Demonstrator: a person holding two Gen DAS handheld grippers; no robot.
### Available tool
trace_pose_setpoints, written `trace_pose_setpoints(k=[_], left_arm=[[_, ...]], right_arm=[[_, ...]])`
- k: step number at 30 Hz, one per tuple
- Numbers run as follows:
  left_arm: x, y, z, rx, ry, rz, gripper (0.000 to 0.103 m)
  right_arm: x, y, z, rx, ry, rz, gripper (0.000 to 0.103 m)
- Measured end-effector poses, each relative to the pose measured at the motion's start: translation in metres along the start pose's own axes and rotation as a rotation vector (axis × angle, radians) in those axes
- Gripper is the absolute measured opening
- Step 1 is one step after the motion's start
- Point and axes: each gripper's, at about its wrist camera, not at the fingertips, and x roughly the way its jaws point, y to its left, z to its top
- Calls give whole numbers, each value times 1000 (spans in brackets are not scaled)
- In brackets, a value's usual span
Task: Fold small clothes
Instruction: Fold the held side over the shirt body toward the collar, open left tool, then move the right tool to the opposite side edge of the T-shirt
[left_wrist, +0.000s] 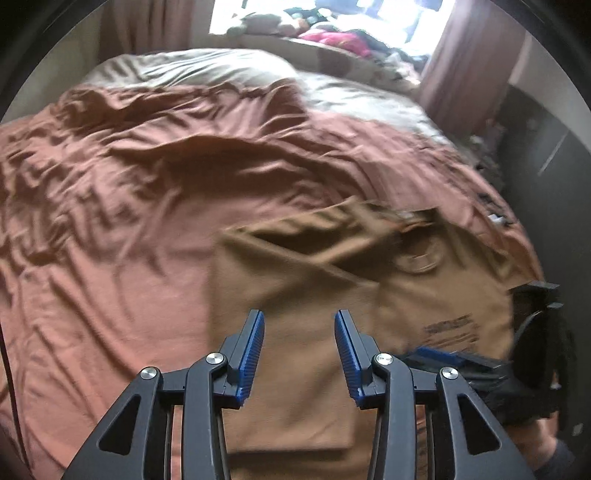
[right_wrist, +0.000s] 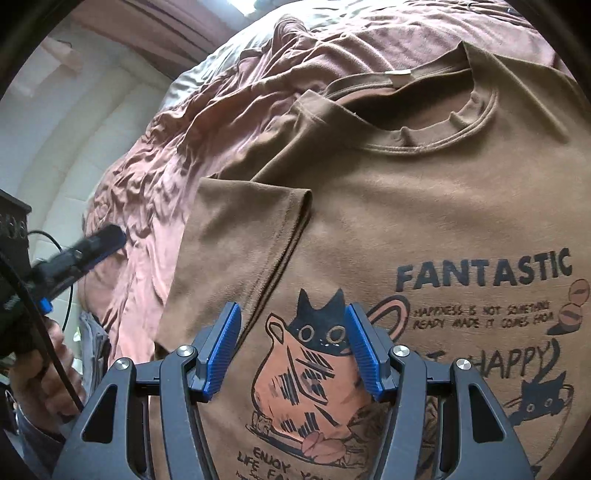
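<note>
While the brown T-shirt (right_wrist: 424, 206) lies print-up on the rust-coloured bed cover (left_wrist: 129, 206), filling the centre and right of the right wrist view and the lower middle of the left wrist view, one sleeve (right_wrist: 255, 221) is already seen turned in over the chest, just left of the cat print (right_wrist: 314, 376). The step in hand is judged to be the side fold, with the opposite side not yet brought in.

The right gripper (right_wrist: 293, 347) is held above the print with its jaws spread and nothing between them; the left gripper (left_wrist: 299, 350) is held over the plain lower cloth, jaws likewise spread and empty. It cannot be told whether either is touching the fabric.

For a clean fold, the unfolded side is best taken at two places along one edge, near the shoulder and near the hem, so that the cloth is carried over as one straight line. Both layers should be pinched together. The neckline (right_wrist: 436, 122) can be used as the centre mark, and the turned-in sleeve should be left undisturbed. The cover beneath is heavily creased, so it may be caught in the pinch if the jaws are pressed too deep
</note>
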Motion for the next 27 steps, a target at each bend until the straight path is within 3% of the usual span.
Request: trace_pose_setpoints(k=[4, 14, 20, 27], left_arm=[[15, 21, -20, 7, 65, 40, 42], [38, 59, -68, 18, 190, 87, 42], [31, 70, -81, 3, 183, 84, 42], [13, 64, -83, 9, 185, 118, 42]], right_arm=[[10, 2, 5, -8, -7, 9, 57], [25, 18, 4, -46, -37, -66, 57], [14, 20, 1, -56, -17, -93, 57], [-27, 22, -1, -98, -49, -204, 57]])
